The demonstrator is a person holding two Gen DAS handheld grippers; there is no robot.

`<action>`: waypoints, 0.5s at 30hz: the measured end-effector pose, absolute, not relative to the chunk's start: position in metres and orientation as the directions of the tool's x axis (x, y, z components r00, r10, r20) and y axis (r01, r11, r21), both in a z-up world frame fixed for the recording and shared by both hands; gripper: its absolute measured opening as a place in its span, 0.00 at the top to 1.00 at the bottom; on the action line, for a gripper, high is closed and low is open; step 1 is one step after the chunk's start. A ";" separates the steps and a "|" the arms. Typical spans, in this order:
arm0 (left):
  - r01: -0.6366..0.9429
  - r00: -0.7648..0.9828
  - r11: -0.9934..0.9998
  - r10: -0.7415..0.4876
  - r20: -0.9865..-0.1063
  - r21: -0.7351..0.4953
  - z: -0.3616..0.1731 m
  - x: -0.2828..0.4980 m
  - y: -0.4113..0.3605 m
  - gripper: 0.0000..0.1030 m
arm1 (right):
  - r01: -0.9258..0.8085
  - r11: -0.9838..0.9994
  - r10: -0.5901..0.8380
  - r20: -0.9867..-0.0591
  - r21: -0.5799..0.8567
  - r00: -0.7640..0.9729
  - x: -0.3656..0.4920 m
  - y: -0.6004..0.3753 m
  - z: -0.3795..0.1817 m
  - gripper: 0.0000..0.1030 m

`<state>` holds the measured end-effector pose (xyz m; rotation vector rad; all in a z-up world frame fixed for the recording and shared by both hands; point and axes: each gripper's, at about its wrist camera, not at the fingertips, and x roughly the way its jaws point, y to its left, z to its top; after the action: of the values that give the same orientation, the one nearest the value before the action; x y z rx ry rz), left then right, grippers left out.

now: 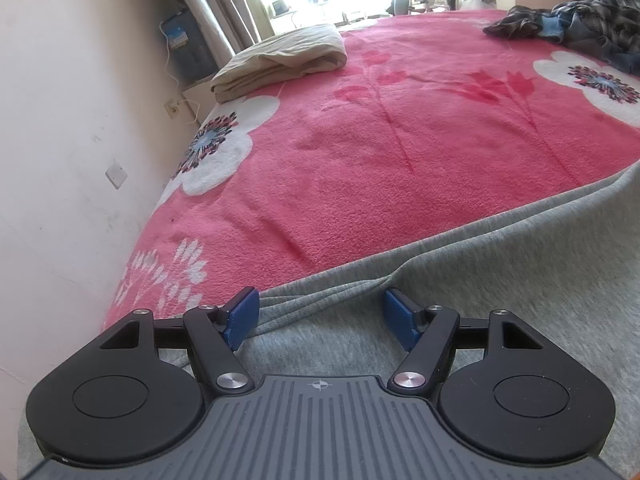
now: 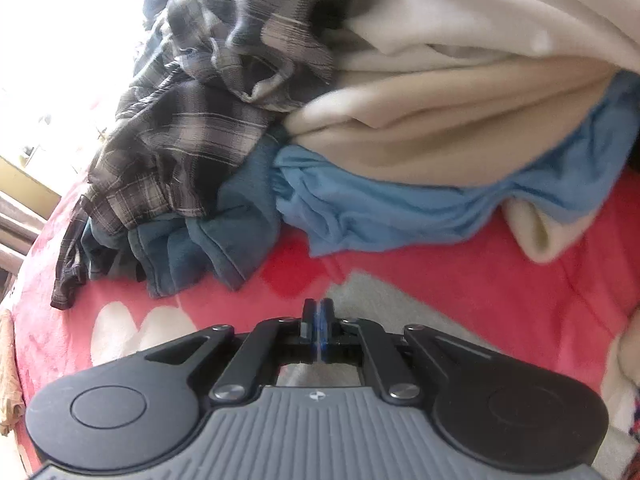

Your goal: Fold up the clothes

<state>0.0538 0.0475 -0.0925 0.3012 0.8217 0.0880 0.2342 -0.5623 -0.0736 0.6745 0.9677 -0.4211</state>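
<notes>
A grey knit garment point(image 1: 460, 280) lies spread on the pink flowered blanket point(image 1: 360, 152) at the near edge of the left wrist view. My left gripper point(image 1: 321, 317) is open just above it, and a bunched ridge of the grey cloth runs between the blue pads point(image 1: 240, 318). My right gripper point(image 2: 318, 326) is shut, pads pressed together, low over the blanket. Pale grey cloth point(image 2: 380, 300) lies right beyond and under its tips; whether any is pinched is hidden. Ahead of it sits a heap: a plaid shirt point(image 2: 180, 128), a dark blue garment point(image 2: 212, 248), a light blue one point(image 2: 380, 208) and cream cloth point(image 2: 440, 120).
A folded beige cloth point(image 1: 280, 64) rests at the far left of the bed by the curtain. The heap of clothes point(image 1: 580, 20) is at the far right. A wall point(image 1: 60, 160) with sockets runs along the bed's left side. A bright window lies beyond.
</notes>
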 end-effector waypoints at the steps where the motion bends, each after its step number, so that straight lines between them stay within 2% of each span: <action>1: 0.040 0.681 0.953 0.193 -0.706 0.299 -0.093 0.054 0.048 0.32 | 0.603 0.722 -0.027 -0.857 0.339 0.515 0.235 -0.563 -0.076 1.00; 4: 0.039 0.683 0.953 0.194 -0.704 0.300 -0.093 0.053 0.047 0.32 | 0.595 0.717 0.001 -0.855 0.362 0.519 0.238 -0.567 -0.087 1.00; 15: 0.047 0.691 0.949 0.196 -0.696 0.313 -0.092 0.052 0.045 0.32 | 0.370 0.849 0.058 -0.763 0.376 0.644 0.171 -0.551 -0.041 0.96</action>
<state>0.0524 0.0453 -0.0922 0.3200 0.8078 0.0852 0.1715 -0.5512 -0.0414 0.5423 0.8630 -0.1882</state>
